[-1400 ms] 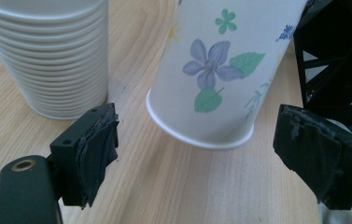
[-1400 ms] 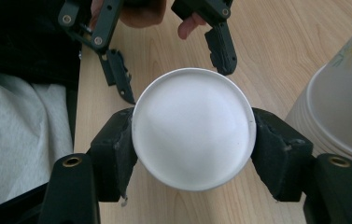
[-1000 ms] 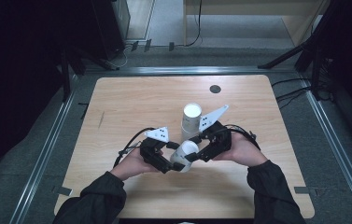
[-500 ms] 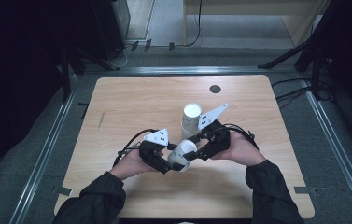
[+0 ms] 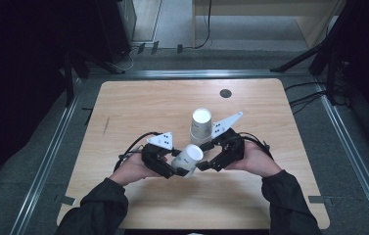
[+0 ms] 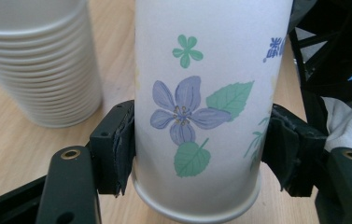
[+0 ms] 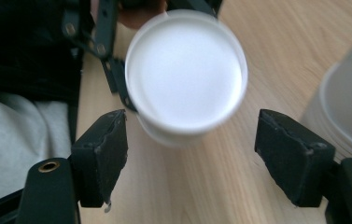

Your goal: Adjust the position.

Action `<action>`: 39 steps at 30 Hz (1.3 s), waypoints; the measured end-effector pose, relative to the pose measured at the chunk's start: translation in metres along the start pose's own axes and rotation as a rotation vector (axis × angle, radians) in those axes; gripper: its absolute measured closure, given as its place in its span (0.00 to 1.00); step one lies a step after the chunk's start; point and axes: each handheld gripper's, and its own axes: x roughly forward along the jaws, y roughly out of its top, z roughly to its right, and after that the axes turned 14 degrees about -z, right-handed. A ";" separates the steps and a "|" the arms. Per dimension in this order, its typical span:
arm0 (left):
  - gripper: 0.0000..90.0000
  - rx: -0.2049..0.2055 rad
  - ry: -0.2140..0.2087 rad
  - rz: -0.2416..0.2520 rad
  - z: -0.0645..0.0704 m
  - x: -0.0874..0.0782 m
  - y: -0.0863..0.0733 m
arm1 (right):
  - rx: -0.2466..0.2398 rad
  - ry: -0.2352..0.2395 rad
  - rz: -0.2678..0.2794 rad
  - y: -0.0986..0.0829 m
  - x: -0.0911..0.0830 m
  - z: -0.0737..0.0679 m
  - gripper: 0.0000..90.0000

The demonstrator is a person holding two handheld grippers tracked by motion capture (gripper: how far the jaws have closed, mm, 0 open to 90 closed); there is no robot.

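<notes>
Beside an upside-down stack of paper cups (image 5: 201, 127) on the wooden table (image 5: 123, 107), the left gripper (image 5: 178, 169) clamped a flower-printed paper cup (image 5: 188, 157) by its sides above the tabletop, while the right gripper (image 5: 202, 165) faced its base, jaws spread wide and holding nothing.
</notes>
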 end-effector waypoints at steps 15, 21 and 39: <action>0.34 0.124 0.027 -0.257 -0.011 -0.030 0.033 | 0.063 -0.094 0.071 -0.022 0.005 -0.006 0.36; 0.34 0.127 0.030 -0.289 -0.012 -0.022 0.030 | 0.063 -0.072 0.060 -0.022 0.009 -0.005 0.40; 0.34 0.161 -0.033 -0.351 0.001 0.006 0.030 | -0.049 -0.032 0.066 -0.012 0.032 -0.014 0.30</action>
